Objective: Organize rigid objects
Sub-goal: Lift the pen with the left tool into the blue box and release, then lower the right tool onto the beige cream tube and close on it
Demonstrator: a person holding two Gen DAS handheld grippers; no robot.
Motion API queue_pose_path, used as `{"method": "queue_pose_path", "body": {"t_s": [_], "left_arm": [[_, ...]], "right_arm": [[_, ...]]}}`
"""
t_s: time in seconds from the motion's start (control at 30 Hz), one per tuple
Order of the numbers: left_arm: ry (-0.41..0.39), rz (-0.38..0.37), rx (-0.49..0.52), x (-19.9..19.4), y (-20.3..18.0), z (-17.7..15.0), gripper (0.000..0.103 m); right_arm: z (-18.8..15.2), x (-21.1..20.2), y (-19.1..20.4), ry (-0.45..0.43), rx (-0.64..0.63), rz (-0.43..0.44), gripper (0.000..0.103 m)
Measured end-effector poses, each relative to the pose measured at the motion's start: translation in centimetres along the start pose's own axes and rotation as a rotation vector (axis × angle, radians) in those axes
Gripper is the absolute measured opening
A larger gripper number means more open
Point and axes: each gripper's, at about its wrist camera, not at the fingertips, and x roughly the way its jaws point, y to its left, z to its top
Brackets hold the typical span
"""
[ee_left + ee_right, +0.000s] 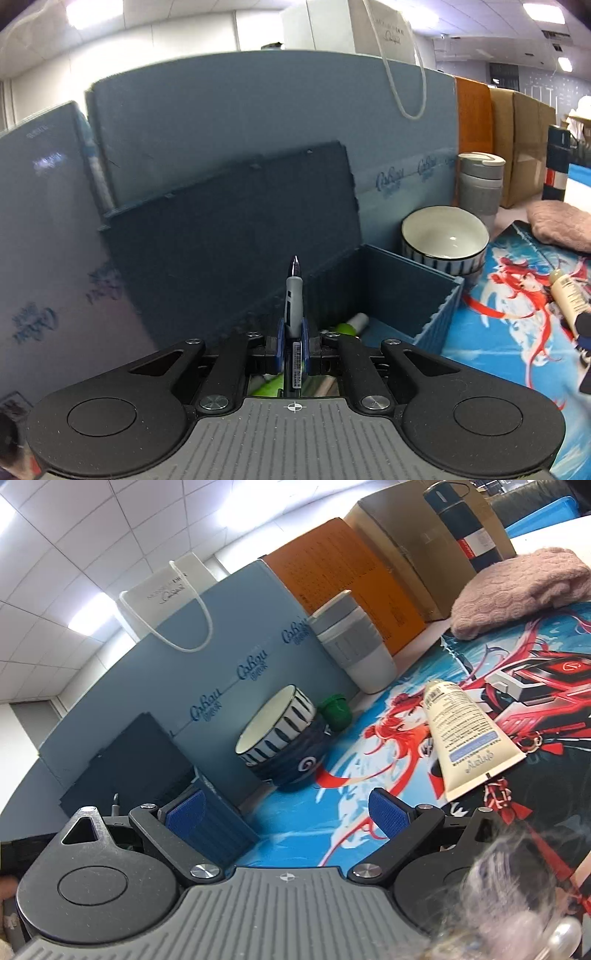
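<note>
My left gripper (293, 345) is shut on a grey and black pen (294, 295), tip pointing forward, held above the open dark blue storage box (439, 291). Inside the box lie a green and white item (351, 325) and other things, mostly hidden by the gripper. My right gripper (286, 812) is open and empty, low over the anime-print mat (332, 812); its left pad is in front of the box's corner (218, 830). A cream tube (458, 734) lies on the mat ahead and to the right; it also shows in the left wrist view (567, 295).
A striped white bowl (277, 725) sits stacked in a dark blue bowl (295, 764). A green cap (336, 710), a grey lidded cup (351, 642), a pink cloth (517, 587) and a dark flask (461, 524) stand around. Blue, orange and brown boxes line the back.
</note>
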Motion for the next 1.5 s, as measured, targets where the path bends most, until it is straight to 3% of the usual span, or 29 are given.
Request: {"method": "queue_pose_path", "body": {"t_s": [0.13,0.27,0.47,0.63,0.97,1.13,1.27,1.43,1.5], "left_arm": [[-0.01,-0.027,-0.062,0.2,0.2,-0.6,0.015],[-0.024,-0.056,-0.157,0.0,0.9,-0.9,0.015],[-0.117,-0.125,-0.277,-2.9,0.3,-1.4,0.02],[-0.152,-0.186,-0.299,-4.4,-1.5,-2.1,0.051],[-0.17,-0.255,-0.37,-5.6,-3.0,-3.6,0.057],[-0.15,-0.297,-0.339,-5.5,-3.6,-3.7,0.075],[-0.138,-0.319,-0.335,-5.3,-4.0,-4.1,0.08],[-0.155,-0.299,-0.357,-5.6,-4.2,-4.1,0.098],[-0.182,-0.271,-0.36,-6.0,-4.4,-4.0,0.101]], "right_arm": [[0.1,0.1,-0.4,0.004,0.016,-0.003,0.096],[0.0,0.1,-0.4,0.011,0.015,-0.001,0.096],[0.0,0.2,-0.4,0.009,0.013,-0.012,0.096],[-0.1,0.1,-0.3,0.008,-0.002,-0.02,0.096],[-0.2,-0.1,0.0,-0.006,-0.046,-0.051,0.096],[0.3,-0.5,0.6,-0.004,-0.09,-0.065,0.096],[1.1,-0.9,0.9,0.003,-0.127,-0.078,0.096],[2.5,-1.7,0.9,0.001,-0.162,-0.105,0.096],[3.1,-2.1,0.6,-0.004,-0.167,-0.114,0.1]]}}
